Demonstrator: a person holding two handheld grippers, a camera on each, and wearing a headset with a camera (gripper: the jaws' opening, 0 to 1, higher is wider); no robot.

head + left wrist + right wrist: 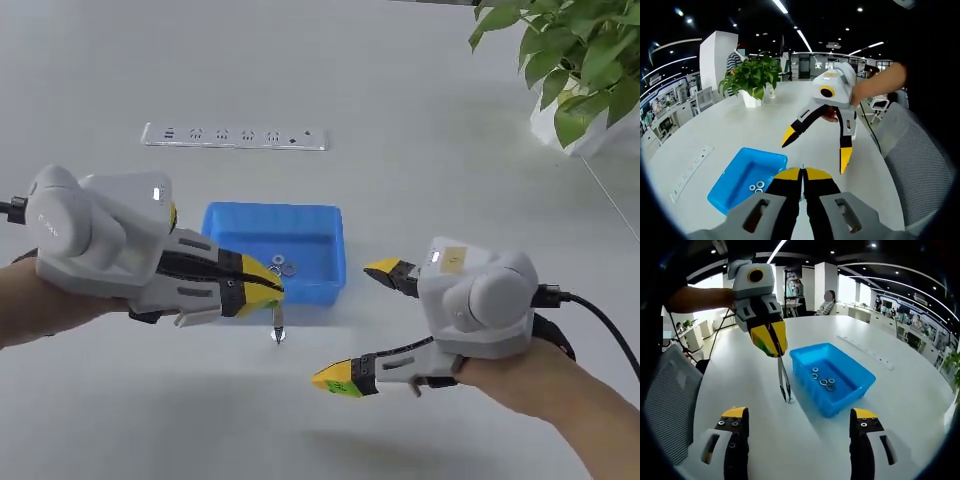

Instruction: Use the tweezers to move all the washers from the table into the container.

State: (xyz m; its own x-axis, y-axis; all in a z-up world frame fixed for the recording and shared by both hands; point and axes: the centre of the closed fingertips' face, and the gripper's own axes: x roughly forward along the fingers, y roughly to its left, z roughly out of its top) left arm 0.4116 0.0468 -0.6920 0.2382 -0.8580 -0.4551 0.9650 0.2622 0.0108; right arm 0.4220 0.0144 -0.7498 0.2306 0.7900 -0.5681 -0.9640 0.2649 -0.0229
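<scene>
Several washers already lie in the blue container, grouped toward its near right part. I can make out no loose one on the white desk, though something small and bright sits right at the tweezer tips and is too small to name. The left gripper has its jaws pressed fully together on the upper end of the tweezers. The tweezers' long axis runs almost straight down, the top leaning slightly toward the container. The tips touch the desk just on the near side of the container's near wall, so the container lies directly beyond them, across that low wall. Whether the tips pinch a washer cannot be told. The right gripper hovers to the right of the container with its jaws spread wide and nothing between them. It is well apart from the tweezers, so the left gripper is clearly the nearer one. The coming move likely needs only a lift of the tips and a short carry away over the wall.
</scene>
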